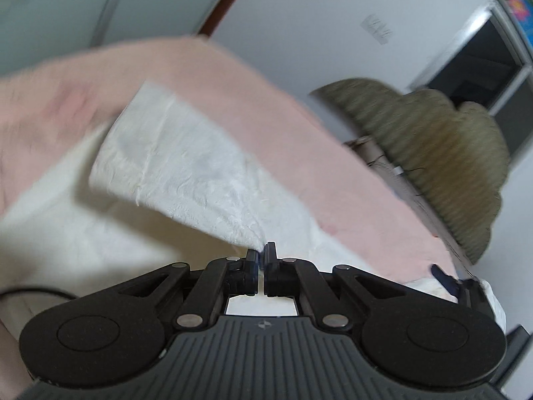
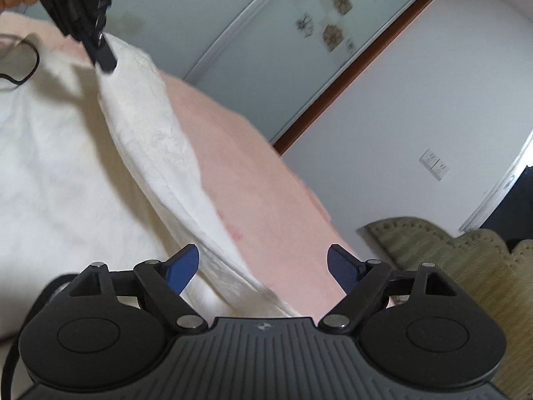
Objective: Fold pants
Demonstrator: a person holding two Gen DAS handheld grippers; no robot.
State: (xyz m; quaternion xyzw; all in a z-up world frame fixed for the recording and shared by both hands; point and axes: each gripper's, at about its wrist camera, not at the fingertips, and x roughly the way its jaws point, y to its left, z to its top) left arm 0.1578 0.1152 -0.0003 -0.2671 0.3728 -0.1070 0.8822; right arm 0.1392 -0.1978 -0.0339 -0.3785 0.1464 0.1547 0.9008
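Note:
White pants (image 1: 186, 166) lie on a pink bed cover (image 1: 266, 106). My left gripper (image 1: 262, 253) is shut on an edge of the pants and lifts a white flap off the bed. In the right wrist view the left gripper (image 2: 106, 63) shows at top left, pinching the pants (image 2: 150, 126), whose lifted edge runs down toward my right gripper (image 2: 263, 263). My right gripper is open, its blue fingers (image 2: 181, 270) on either side of the pants' edge and the pink cover (image 2: 253, 206). The right gripper's blue fingertip (image 1: 446, 280) shows at the right in the left wrist view.
An olive ribbed cushion (image 1: 433, 153) lies past the bed's right edge; it also shows in the right wrist view (image 2: 466, 266). A frosted glass sliding door (image 2: 266, 33) and white wall stand behind the bed. A black cable (image 2: 20, 66) lies on the cloth at left.

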